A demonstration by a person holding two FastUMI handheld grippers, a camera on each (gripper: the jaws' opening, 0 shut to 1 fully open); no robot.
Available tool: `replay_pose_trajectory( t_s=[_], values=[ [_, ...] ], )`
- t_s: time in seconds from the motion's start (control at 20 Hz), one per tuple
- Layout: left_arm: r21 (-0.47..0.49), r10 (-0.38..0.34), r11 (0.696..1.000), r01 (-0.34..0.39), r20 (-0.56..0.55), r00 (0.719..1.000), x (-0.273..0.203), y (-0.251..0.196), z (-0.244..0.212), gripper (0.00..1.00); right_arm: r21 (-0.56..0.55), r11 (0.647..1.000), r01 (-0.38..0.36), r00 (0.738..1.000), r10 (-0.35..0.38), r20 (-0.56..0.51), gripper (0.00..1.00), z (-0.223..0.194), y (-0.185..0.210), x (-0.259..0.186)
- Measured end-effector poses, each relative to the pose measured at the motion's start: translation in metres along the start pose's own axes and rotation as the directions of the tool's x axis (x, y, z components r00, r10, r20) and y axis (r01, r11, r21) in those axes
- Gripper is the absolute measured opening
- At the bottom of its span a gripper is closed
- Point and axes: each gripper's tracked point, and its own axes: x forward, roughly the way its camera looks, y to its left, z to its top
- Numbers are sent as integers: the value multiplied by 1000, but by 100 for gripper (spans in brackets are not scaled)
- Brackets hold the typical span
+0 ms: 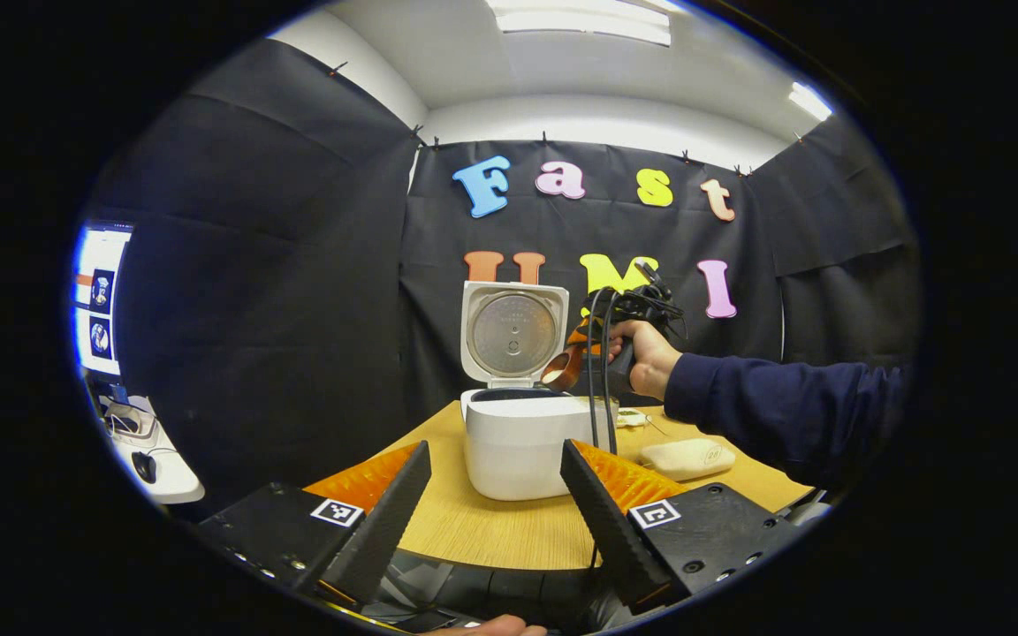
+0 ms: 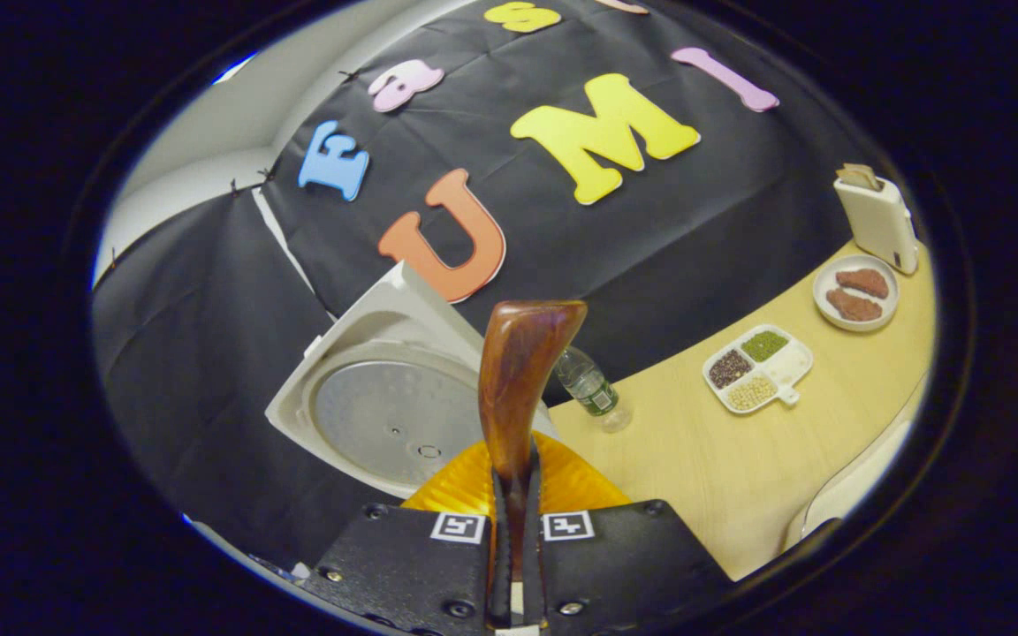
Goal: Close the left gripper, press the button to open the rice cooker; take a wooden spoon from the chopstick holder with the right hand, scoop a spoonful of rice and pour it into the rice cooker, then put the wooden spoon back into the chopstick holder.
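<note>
light: bright ceiling panels overhead | imgs sharp | fisheye warp at edges | soft shadows

A white rice cooker with a silver-grey inner lid stands on a pale wood-grain surface. The wooden spoon between the right tongs is glossy reddish brown. Right of these tongs sit a white divided tray holding dark, green, white and beige grains, a white plate with brown pieces, and a clear bottle. The sleeve is navy blue
</note>
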Motion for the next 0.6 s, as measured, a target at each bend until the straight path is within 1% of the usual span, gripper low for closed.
replay_pose_trajectory(
  t_s=[0.1,0.15,0.25,0.35,0.45,0.55,0.6],
  values=[
    [1,11,1000,-11,4,1000,-1,6,2,94,-88,996,-10,1000,11,9,11,-3,11,-2],
    [-11,5,1000,-5,4,1000,-2,5,3,94,-148,989,1,999,4,32,11,0,17,-5],
    [-39,-16,999,17,8,1000,-4,0,5,94,-274,961,33,996,-11,84,11,3,27,-13],
    [-39,-29,999,29,10,1000,-4,-3,5,94,-376,925,60,992,-14,123,10,5,39,-19],
    [-19,-7,1000,7,13,1000,-5,4,5,94,-457,886,80,989,-13,147,11,3,48,-21],
    [-17,-7,1000,7,7,1000,-6,4,4,94,-545,833,99,986,-8,168,10,2,56,-23],
    [-22,-10,1000,10,6,1000,-5,3,5,94,-590,800,109,984,-2,178,10,1,61,-24]
  ],
)
